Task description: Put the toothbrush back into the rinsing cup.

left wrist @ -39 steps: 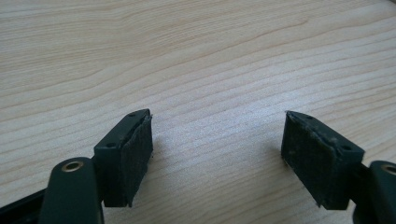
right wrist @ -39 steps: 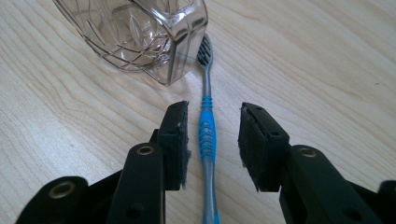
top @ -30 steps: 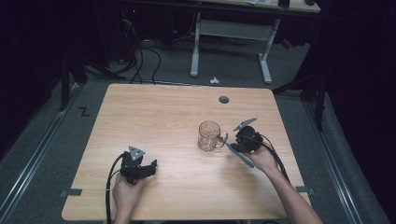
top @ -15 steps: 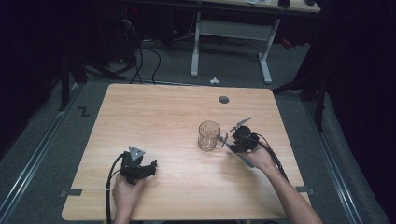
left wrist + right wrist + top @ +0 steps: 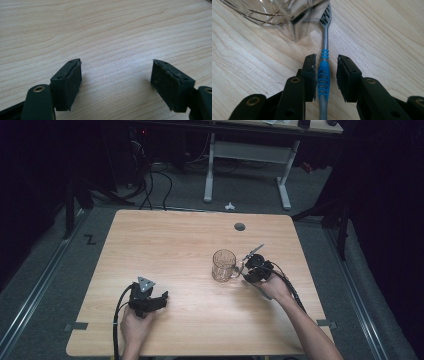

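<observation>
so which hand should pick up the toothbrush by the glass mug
Right. The right hand-held gripper already straddles the toothbrush beside the glass mug; its jaws have just been closing, though a gap remains. The left hand-held gripper sits open over bare table, well away.

A lab or recording workroom: a bare wooden counter point(image 5: 165, 240) stands on grey carpet, metal floor rails point(image 5: 35, 290) along both sides, tangled cables point(image 5: 150, 180) and a height-adjustable desk frame point(image 5: 247, 155) in the dark upper frame.
</observation>
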Tool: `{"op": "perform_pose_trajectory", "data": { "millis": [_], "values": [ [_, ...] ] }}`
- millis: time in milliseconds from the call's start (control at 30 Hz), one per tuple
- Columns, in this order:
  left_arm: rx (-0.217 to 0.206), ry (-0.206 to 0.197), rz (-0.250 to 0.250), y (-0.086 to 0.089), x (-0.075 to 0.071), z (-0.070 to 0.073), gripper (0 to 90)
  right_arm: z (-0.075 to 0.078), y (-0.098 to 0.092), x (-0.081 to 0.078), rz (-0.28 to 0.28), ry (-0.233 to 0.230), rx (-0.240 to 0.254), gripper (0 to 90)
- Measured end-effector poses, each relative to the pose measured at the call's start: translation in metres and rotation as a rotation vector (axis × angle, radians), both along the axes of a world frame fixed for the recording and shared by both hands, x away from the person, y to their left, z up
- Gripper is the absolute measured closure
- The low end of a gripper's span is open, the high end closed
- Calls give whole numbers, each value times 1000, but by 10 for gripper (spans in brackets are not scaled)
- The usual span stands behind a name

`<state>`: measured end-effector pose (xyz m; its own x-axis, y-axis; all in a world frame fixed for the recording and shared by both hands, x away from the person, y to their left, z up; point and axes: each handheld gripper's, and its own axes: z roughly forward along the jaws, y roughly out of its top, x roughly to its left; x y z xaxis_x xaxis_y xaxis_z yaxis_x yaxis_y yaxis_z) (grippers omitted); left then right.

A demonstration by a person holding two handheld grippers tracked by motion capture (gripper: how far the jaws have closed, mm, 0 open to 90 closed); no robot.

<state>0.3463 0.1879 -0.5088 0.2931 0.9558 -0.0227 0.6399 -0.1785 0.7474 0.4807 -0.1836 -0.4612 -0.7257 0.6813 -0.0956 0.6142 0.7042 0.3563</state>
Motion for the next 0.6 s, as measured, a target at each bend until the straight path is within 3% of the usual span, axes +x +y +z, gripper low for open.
{"op": "perform_pose_trajectory", "data": {
  "millis": [400, 600],
  "values": [
    [0, 0, 0, 0, 0, 0, 256, -5, 1, 8, -3, 31, -10, 738],
    [-1, 0, 0, 0, 0, 0, 256, -4, 1, 12, -13, 69, 0, 764]
  ]
}}
